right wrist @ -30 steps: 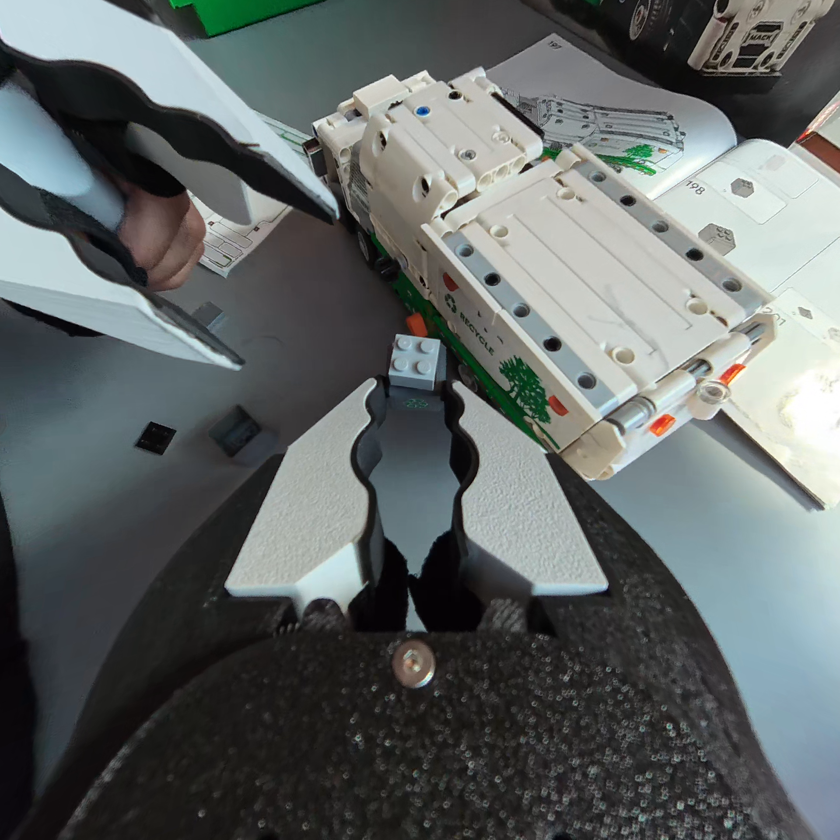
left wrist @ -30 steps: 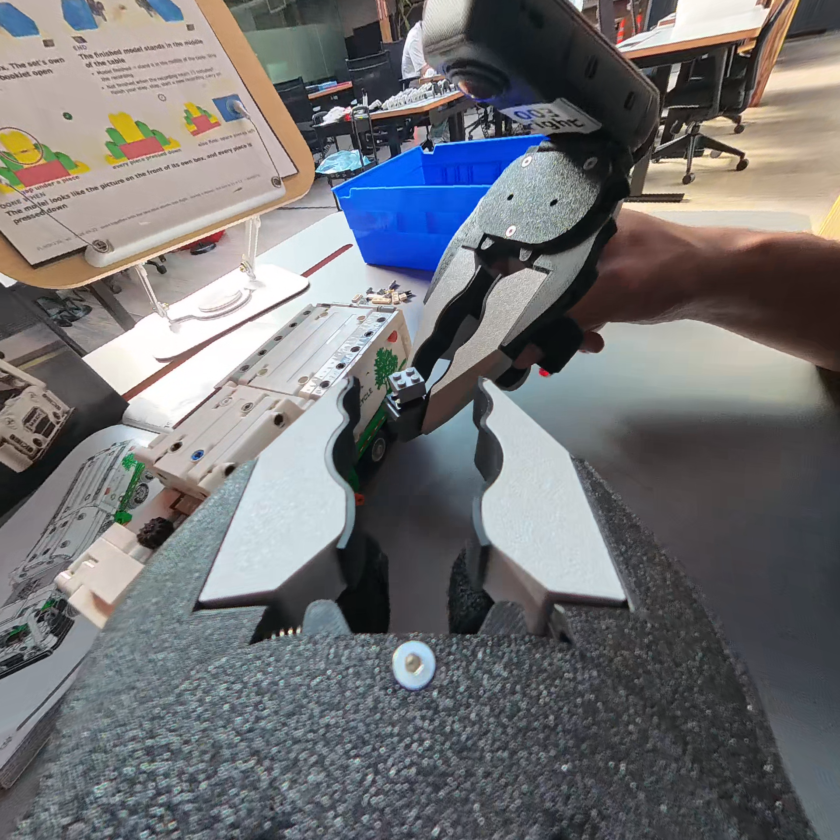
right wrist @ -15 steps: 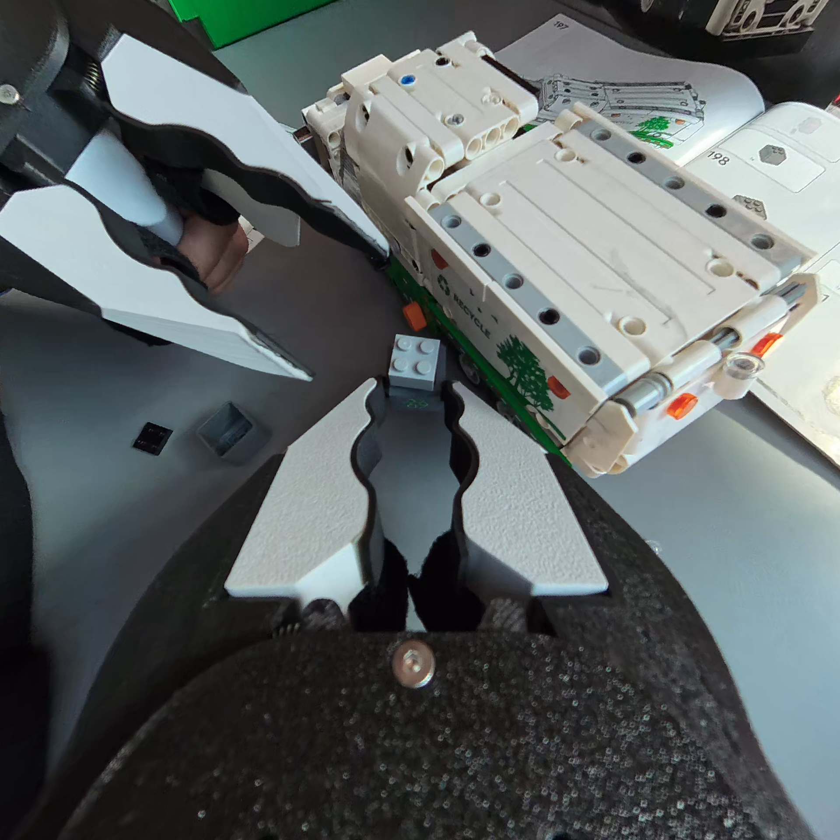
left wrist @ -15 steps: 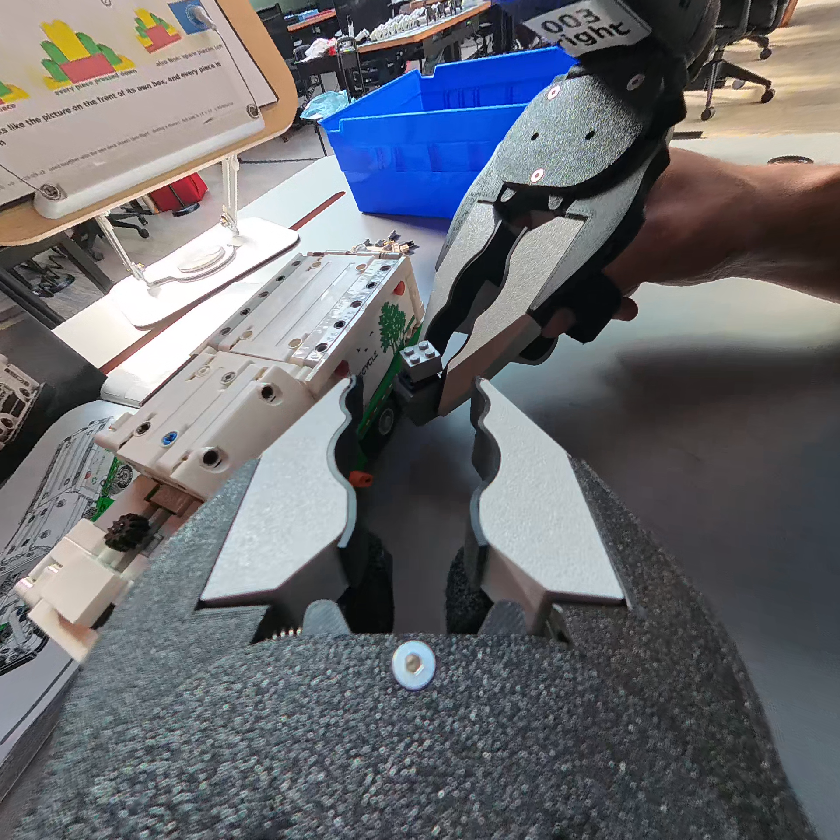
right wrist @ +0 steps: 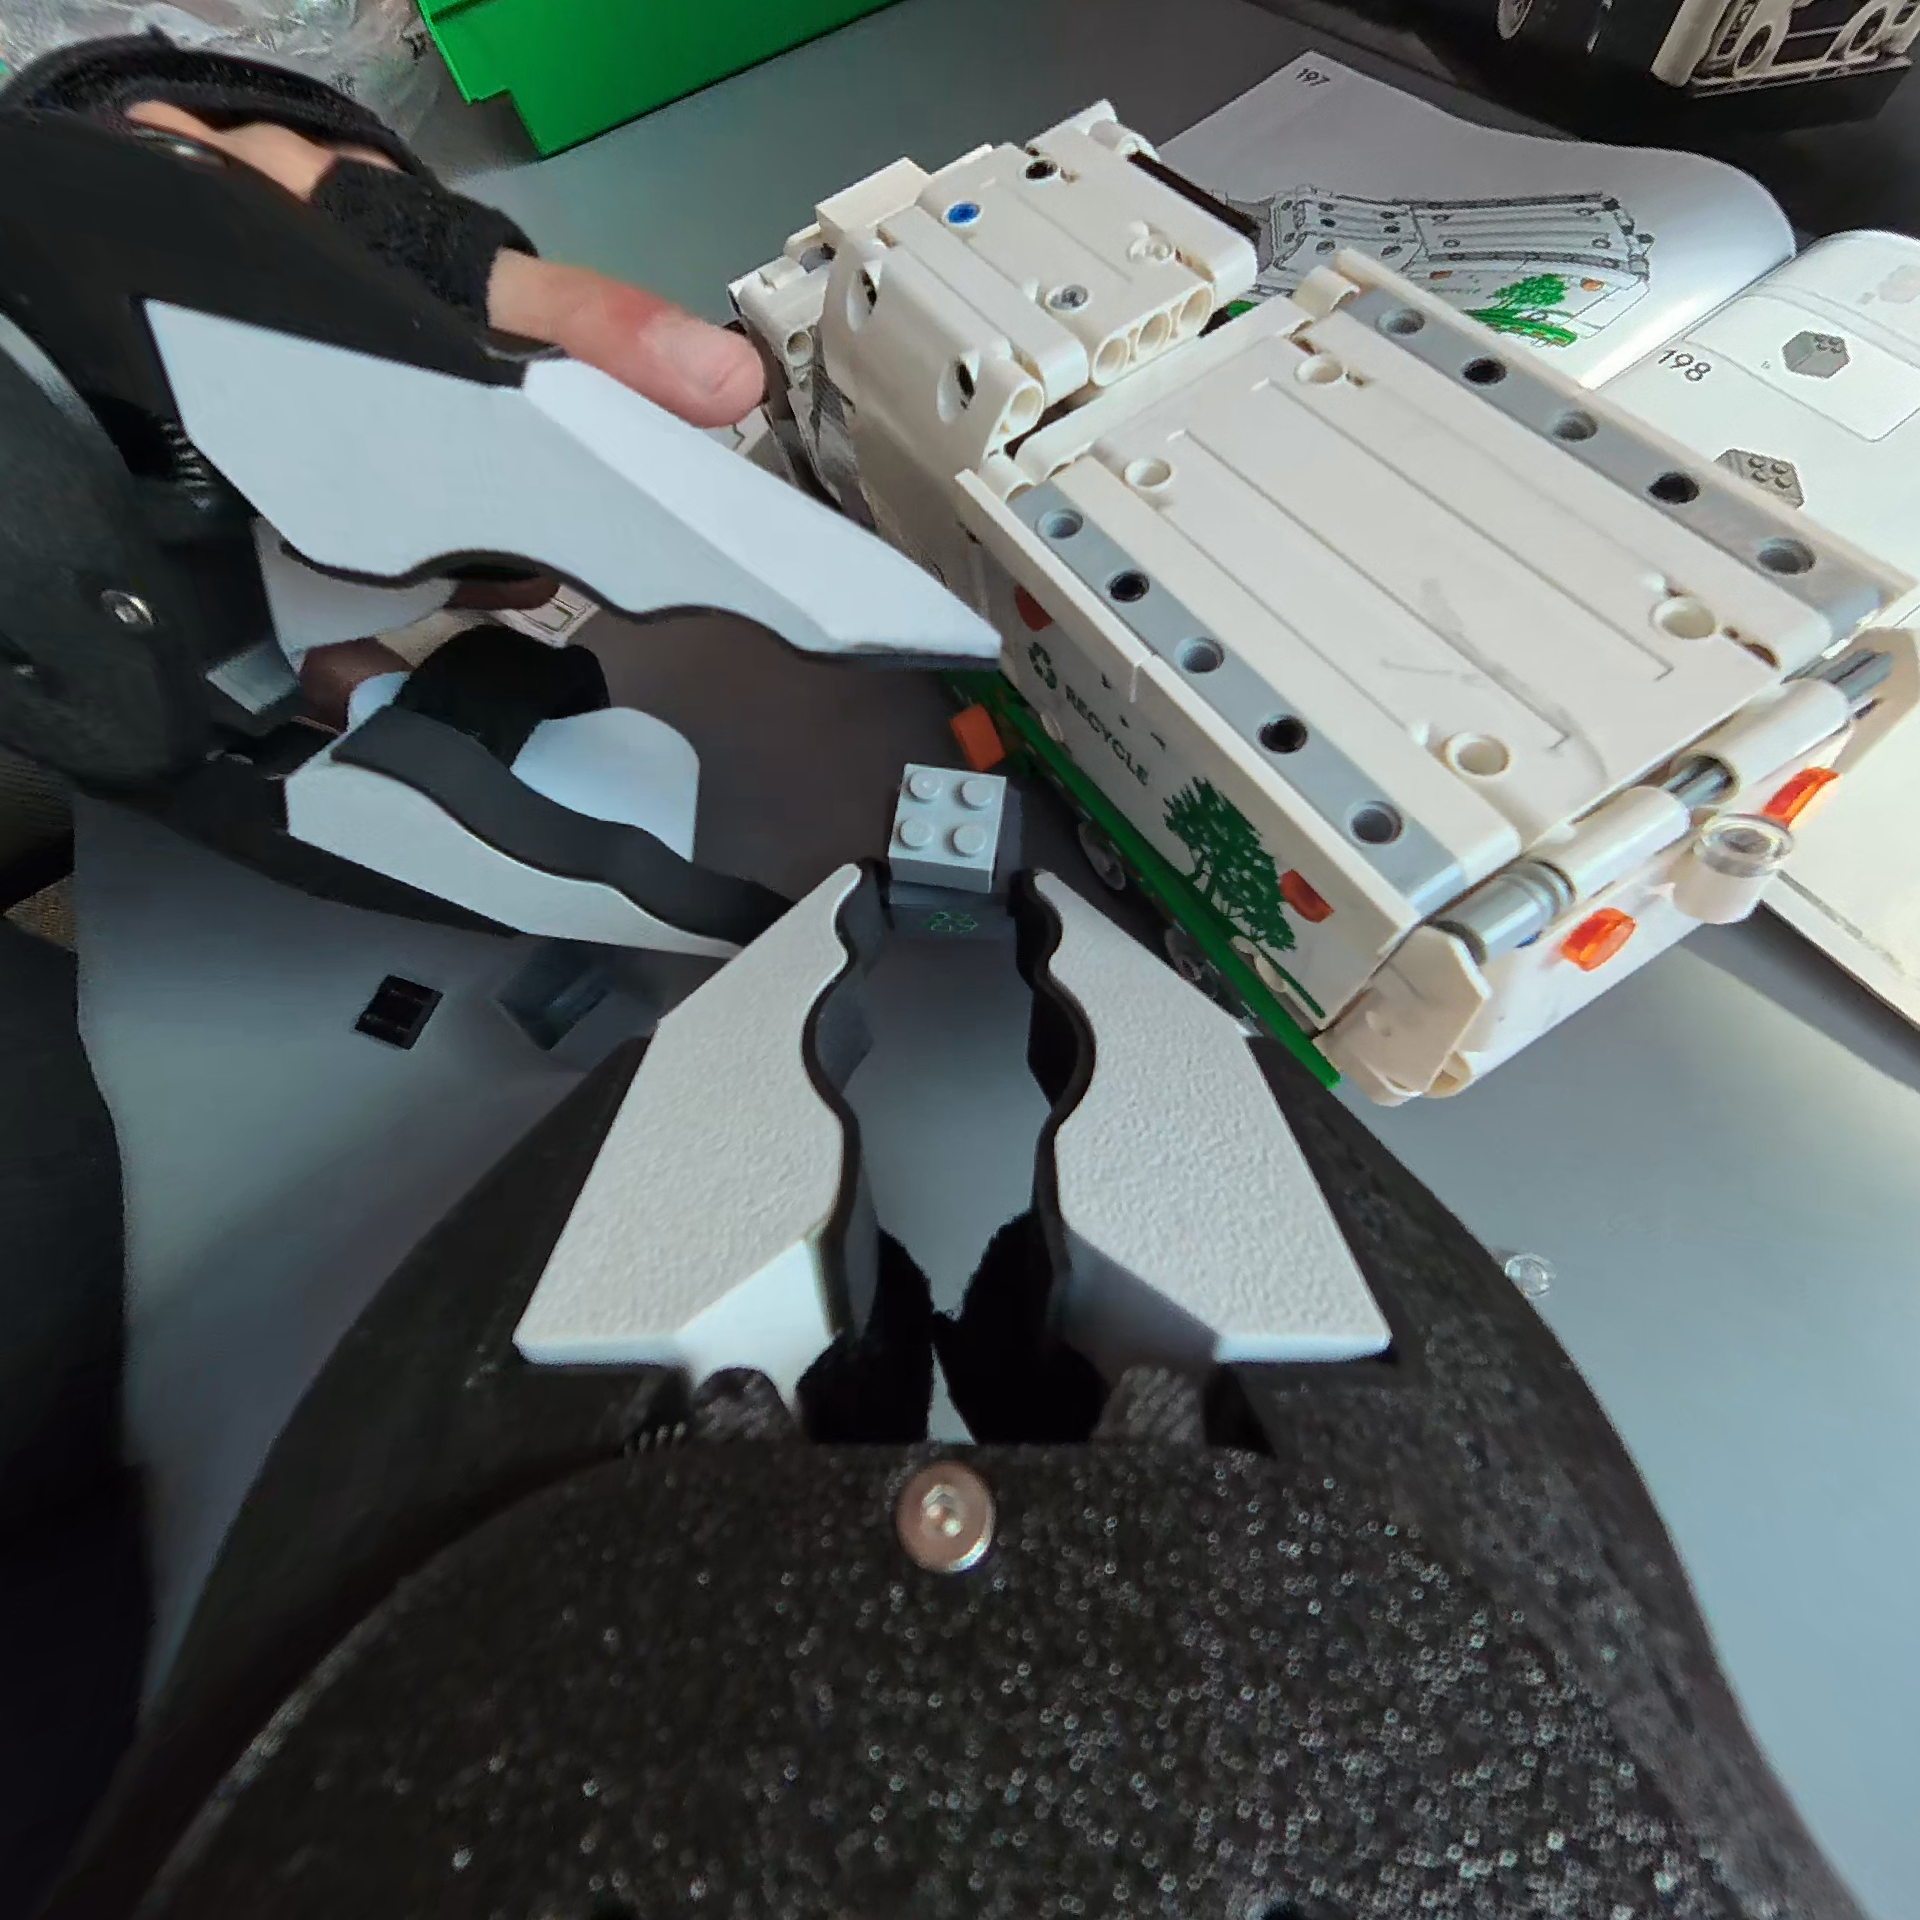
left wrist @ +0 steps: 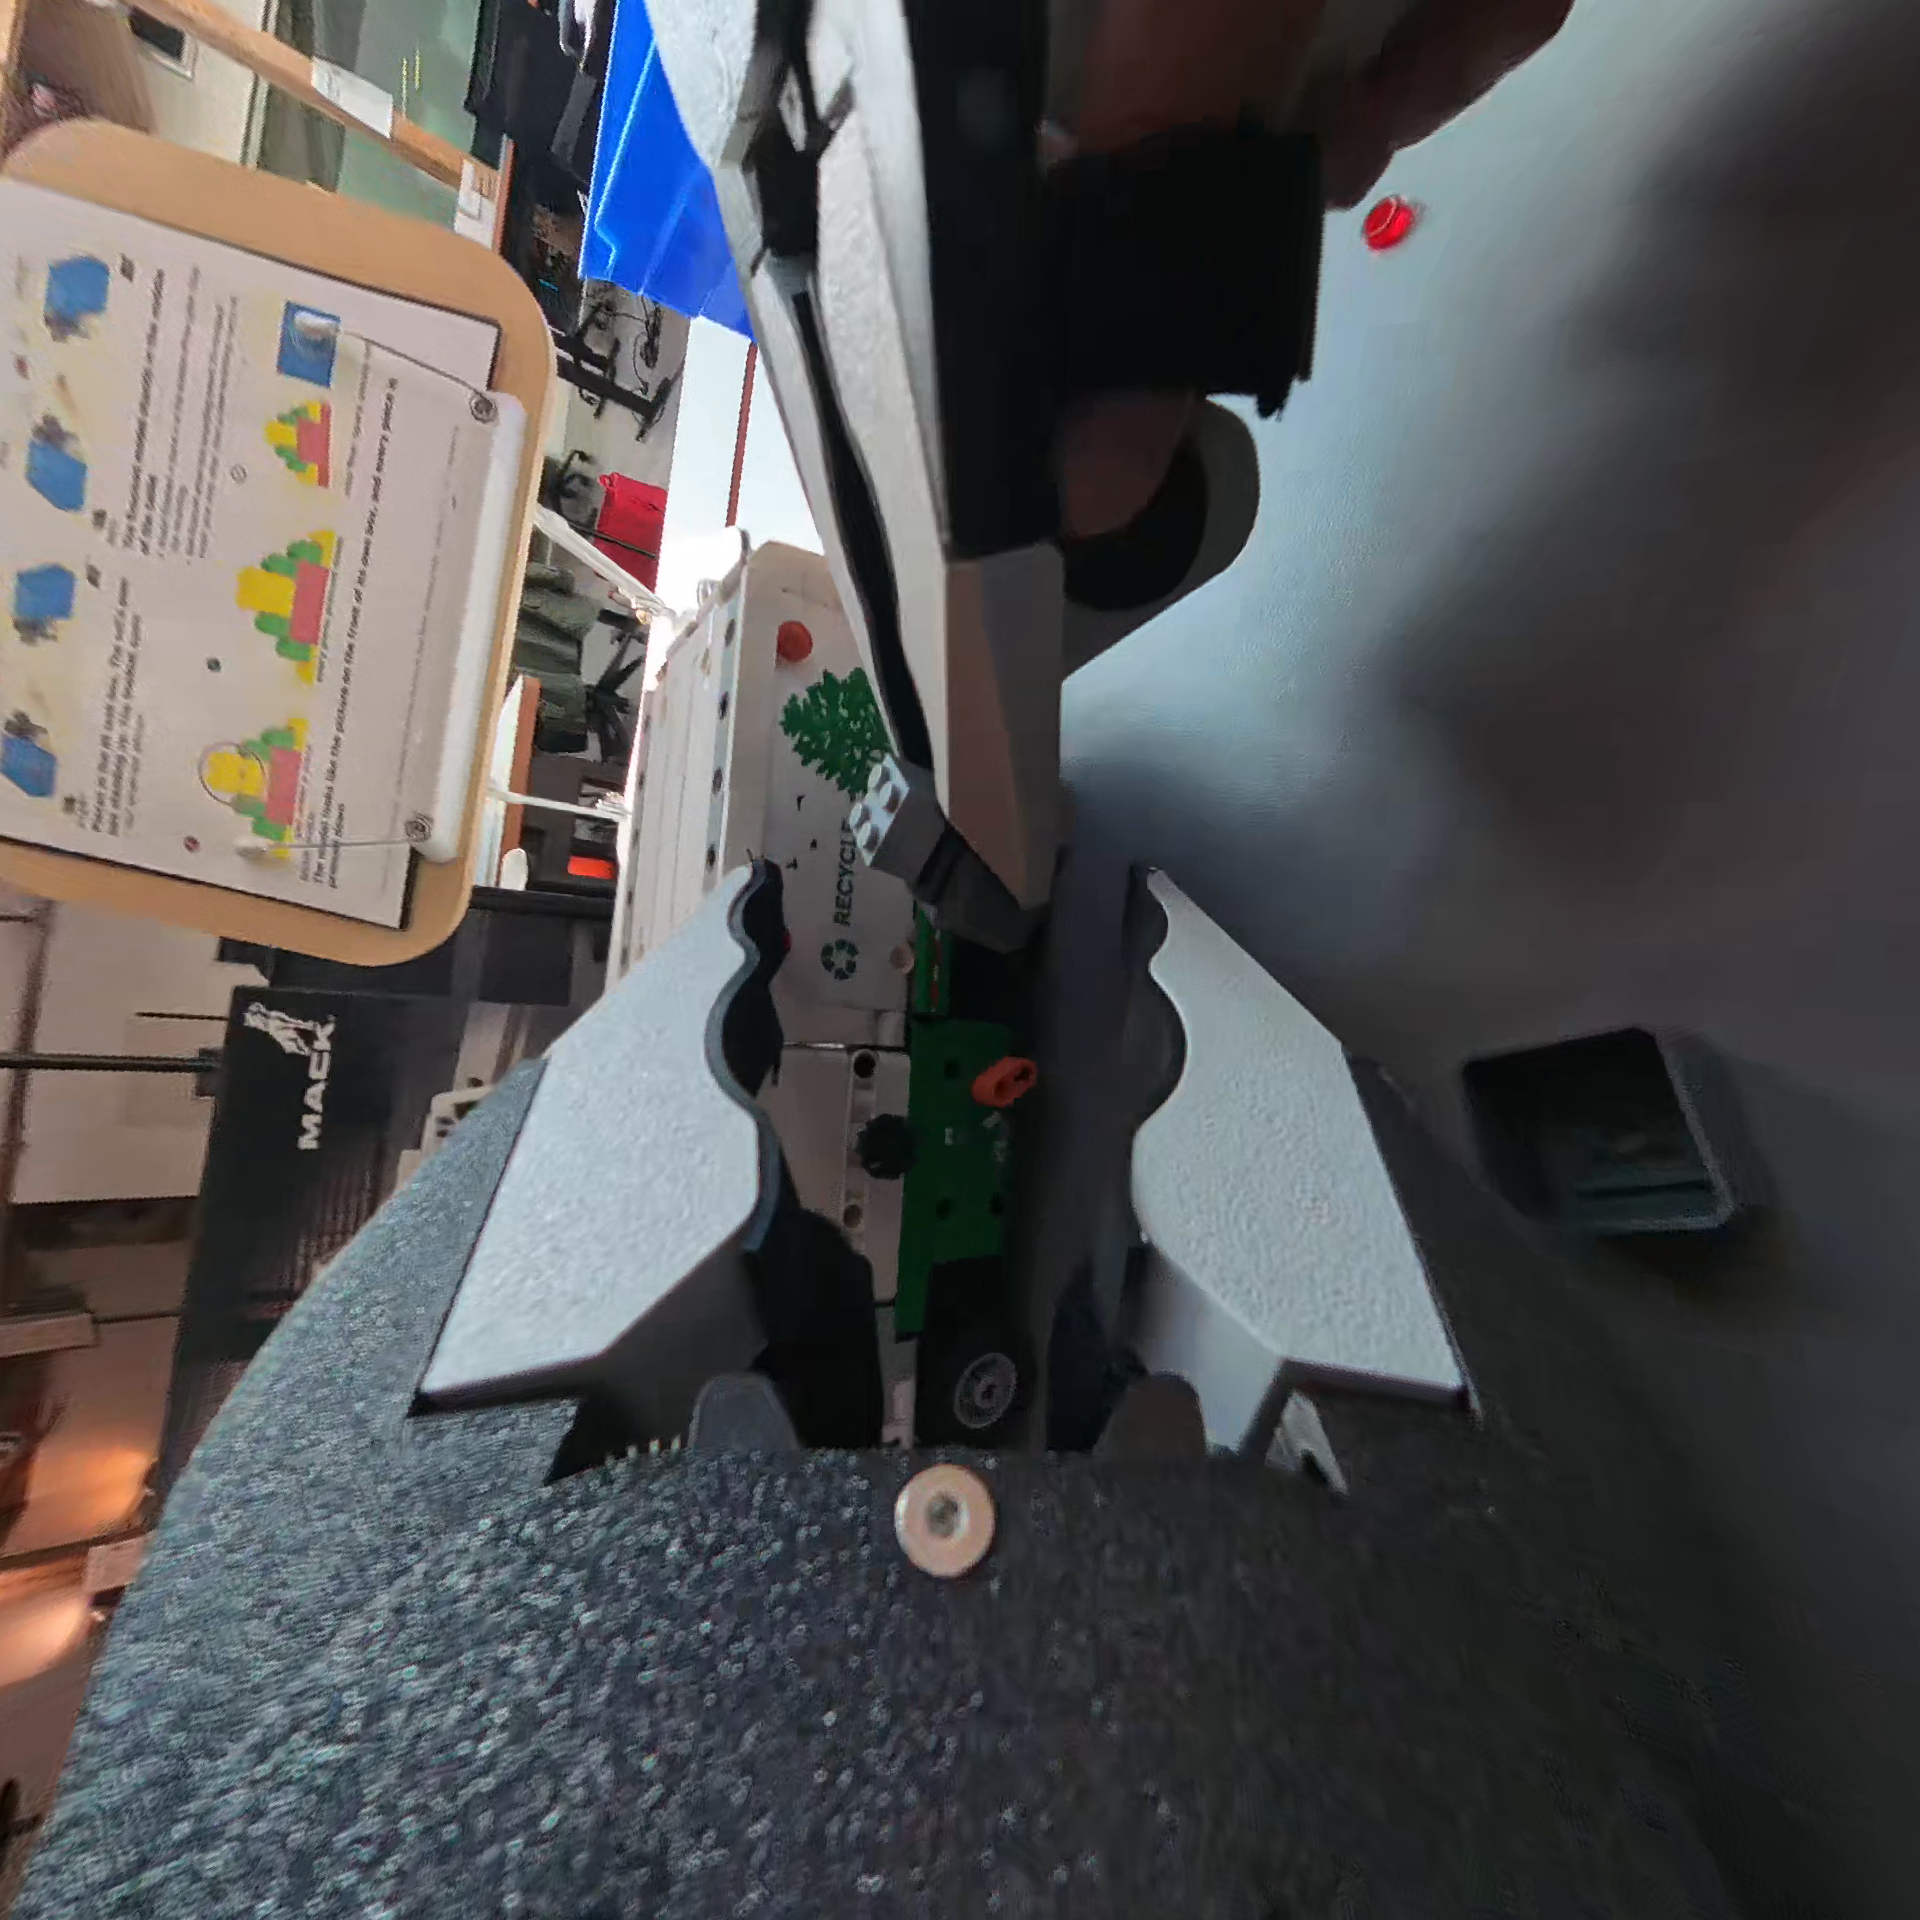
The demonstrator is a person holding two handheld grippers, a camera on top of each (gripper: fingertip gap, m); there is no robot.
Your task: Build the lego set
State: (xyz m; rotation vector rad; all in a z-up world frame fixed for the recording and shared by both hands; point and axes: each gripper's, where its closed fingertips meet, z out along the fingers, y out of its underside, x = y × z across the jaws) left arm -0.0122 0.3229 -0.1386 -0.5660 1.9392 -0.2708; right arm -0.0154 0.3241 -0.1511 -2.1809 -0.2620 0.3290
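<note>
The white and green lego garbage truck (right wrist: 1351, 623) stands on the grey table. My right gripper (right wrist: 940, 894) is shut on a small dark grey bin piece with a light grey studded top (right wrist: 948, 831), and holds it close beside the truck's green lower edge. My left gripper (left wrist: 951, 894) is open and turned on its side. In the left wrist view the truck's side (left wrist: 821, 727) and green chassis show between its jaws. In the right wrist view its fingers (right wrist: 623, 520) spread at the left, the upper tip against the truck's side. A bare finger of the hand touches the cab.
An open instruction booklet (right wrist: 1455, 156) lies behind the truck, and a green box (right wrist: 623, 62) stands at the back. A second dark grey bin piece (right wrist: 566, 997) and a black tile (right wrist: 398, 1008) lie on the table. An instruction board (left wrist: 260, 520) and a blue bin (left wrist: 655, 177) stand beyond. Both grippers' tips are close together, under 4 cm apart. The black tile (right wrist: 398, 1008) lies around 12 cm away from my left fingertips.
My left gripper has rolled onto its side and moved in against the truck's side, still open. The right gripper keeps its hold on the grey piece beside the truck.
</note>
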